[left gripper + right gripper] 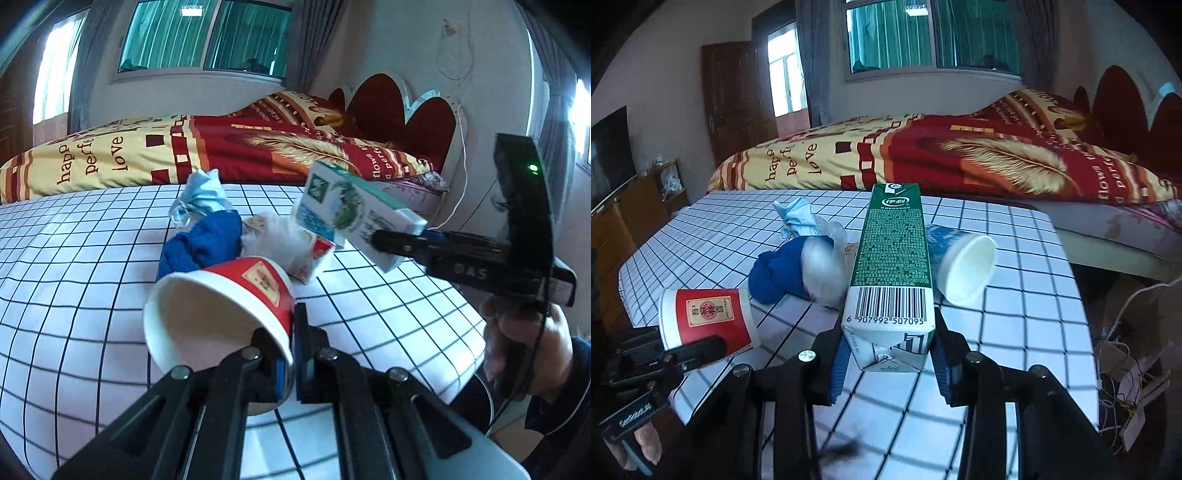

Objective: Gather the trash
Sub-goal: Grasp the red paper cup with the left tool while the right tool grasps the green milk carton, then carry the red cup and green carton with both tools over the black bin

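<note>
My left gripper [293, 354] is shut on the rim of a red paper cup [221, 306], which tilts with its mouth toward the camera. In the right wrist view the same cup [709, 317] hangs at the lower left in the left gripper [698, 350]. My right gripper [890, 354] is shut on a green and white milk carton [892, 258], pads pressed on both sides and the carton lifted off the table. The left wrist view shows that carton [351, 214] held in the air by the right gripper [391, 240].
On the grid-patterned table [1015, 332] lie a blue cloth [779, 273], a crumpled light blue mask [799, 218], clear plastic wrap [823, 266], a blue and white cup [964, 266] on its side and a small red and white carton [310, 258]. A bed [960, 158] stands behind; cables [1126, 369] lie at the right.
</note>
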The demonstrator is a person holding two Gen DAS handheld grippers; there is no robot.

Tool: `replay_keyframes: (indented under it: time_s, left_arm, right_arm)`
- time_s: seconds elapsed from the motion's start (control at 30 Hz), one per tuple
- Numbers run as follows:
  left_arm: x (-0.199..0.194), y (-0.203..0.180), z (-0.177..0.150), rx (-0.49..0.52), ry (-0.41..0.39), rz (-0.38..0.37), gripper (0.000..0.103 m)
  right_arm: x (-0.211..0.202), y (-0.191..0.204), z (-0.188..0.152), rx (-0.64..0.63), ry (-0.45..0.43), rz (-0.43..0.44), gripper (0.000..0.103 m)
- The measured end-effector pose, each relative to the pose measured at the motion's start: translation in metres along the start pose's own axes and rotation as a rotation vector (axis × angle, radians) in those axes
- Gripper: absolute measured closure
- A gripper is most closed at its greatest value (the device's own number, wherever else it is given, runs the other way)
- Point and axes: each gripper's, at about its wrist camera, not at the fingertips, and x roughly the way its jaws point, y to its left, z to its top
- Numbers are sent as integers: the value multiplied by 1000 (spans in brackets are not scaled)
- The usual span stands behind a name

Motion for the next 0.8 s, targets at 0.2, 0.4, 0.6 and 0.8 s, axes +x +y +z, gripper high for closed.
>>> replay_keyframes:
  time_s: [0.2, 0.4, 0.6, 0.8]
  left_arm:
    - [-8, -13, -10, 3, 10, -3, 99]
    - [-29, -40, -21, 32, -10, -24, 99]
    - [-43, -70, -29, 75, -16, -62, 99]
    - [-49, -103, -40, 108, -5, -103, 99]
  right_arm:
    - [-40, -6, -27, 15, -12, -25, 62]
    - [-85, -18, -59, 48, -34, -64, 62]
    - [-129, -31, -91, 75, -45, -106, 62]
    - [-174, -50, -129, 112, -47, -160, 62]
